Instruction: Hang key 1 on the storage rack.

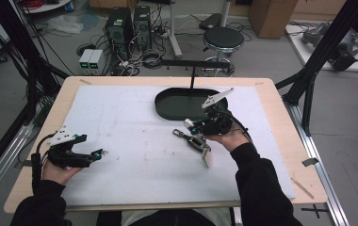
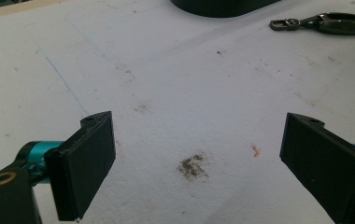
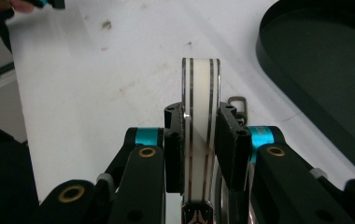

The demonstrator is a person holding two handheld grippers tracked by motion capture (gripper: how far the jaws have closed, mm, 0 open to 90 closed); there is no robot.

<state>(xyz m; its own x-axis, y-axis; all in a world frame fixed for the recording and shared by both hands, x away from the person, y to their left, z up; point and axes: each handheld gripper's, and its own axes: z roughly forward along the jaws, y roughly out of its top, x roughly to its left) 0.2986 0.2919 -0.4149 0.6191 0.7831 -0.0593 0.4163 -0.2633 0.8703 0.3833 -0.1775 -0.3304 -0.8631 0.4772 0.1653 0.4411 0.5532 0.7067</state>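
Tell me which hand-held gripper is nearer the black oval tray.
Right. The right hand-held gripper, shut on a white and metal key fob, sits just in front of the black oval tray. The left hand-held gripper stands open, far off near the table's left front.

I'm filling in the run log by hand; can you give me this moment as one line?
left gripper: open, over white mat | right gripper: shut on key fob | black tray: nothing visible inside

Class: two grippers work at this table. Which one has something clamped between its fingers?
The right gripper: it clamps a white, silver-edged key fob. The left gripper stands wide open over the bare white mat.
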